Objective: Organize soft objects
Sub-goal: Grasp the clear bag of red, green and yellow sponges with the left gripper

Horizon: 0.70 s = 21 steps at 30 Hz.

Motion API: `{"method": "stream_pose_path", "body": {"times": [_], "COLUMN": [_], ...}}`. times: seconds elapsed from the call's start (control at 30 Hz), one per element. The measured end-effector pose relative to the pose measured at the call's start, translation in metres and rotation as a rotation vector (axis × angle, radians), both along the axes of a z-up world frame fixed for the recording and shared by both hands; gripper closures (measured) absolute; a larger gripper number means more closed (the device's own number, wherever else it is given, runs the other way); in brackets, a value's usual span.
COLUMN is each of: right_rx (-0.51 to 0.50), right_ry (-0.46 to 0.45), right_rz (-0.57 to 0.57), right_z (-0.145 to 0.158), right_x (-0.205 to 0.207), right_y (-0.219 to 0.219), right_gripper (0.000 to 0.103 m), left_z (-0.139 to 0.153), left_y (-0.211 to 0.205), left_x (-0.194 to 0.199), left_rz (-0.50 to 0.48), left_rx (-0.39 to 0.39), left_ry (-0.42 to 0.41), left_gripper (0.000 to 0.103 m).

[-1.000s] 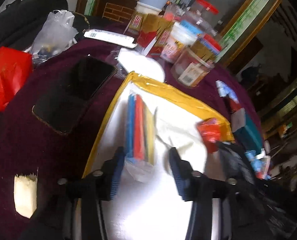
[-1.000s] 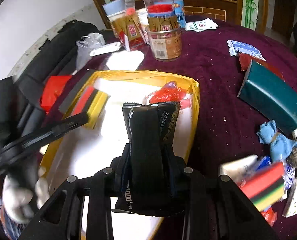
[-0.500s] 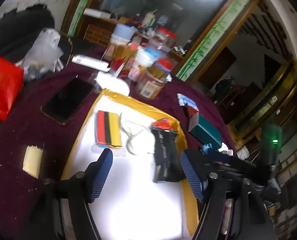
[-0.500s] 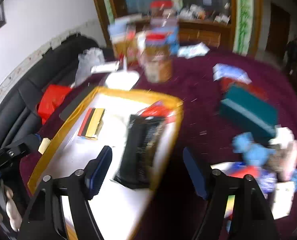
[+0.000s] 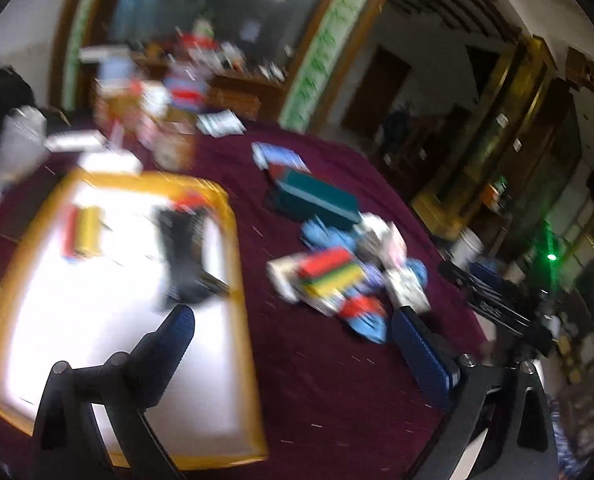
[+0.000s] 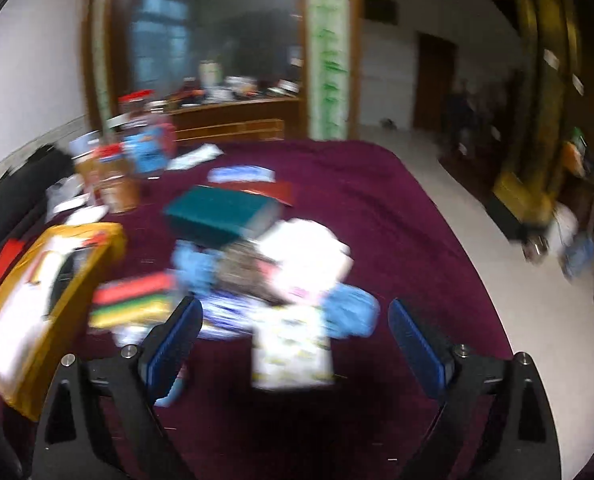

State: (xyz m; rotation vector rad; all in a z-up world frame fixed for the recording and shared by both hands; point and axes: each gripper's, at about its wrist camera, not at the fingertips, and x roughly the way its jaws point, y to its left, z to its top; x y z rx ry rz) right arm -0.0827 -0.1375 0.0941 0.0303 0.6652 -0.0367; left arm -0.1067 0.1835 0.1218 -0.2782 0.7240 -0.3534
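Observation:
Both views are motion-blurred. A yellow-rimmed white tray [image 5: 233,240] lies at the left of the maroon table; in it are a black packet [image 5: 181,248] and a striped sponge pack [image 5: 82,230]. A pile of soft items [image 5: 337,276] lies to its right, with a red-yellow-green sponge pack [image 6: 133,300], blue cloths [image 6: 349,312] and a white patterned packet [image 6: 293,348]. My left gripper [image 5: 293,344] is open and empty above the table between tray and pile. My right gripper [image 6: 295,332] is open and empty just above the pile.
A teal box [image 6: 221,212] lies behind the pile. Jars and snack packs [image 6: 125,168] stand at the back left. A black sofa [image 6: 1,208] is left of the table. The table edge and pale floor [image 6: 497,240] are on the right.
The right gripper opened, left the black packet in the tray and swung right over the pile. The left gripper pulled back from the sponge pack and also turned right.

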Motion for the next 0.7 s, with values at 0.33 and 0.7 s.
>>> {"method": "stream_pose_path", "body": {"times": [0.33, 0.7], "right_rx": [0.221, 0.190], "right_ry": [0.043, 0.056], "right_rz": [-0.093, -0.063], "right_z": [-0.041, -0.043], "right_x": [0.009, 0.010], "right_y": [-0.068, -0.059], "right_gripper": [0.009, 0.009], "left_z": [-0.020, -0.050], "left_y": [-0.107, -0.154], "left_x": [0.034, 0.108], "left_rz": [-0.235, -0.426], "left_rx": [0.254, 0.505], "left_ry": [0.003, 0.021], "left_gripper": [0.003, 0.003]}}
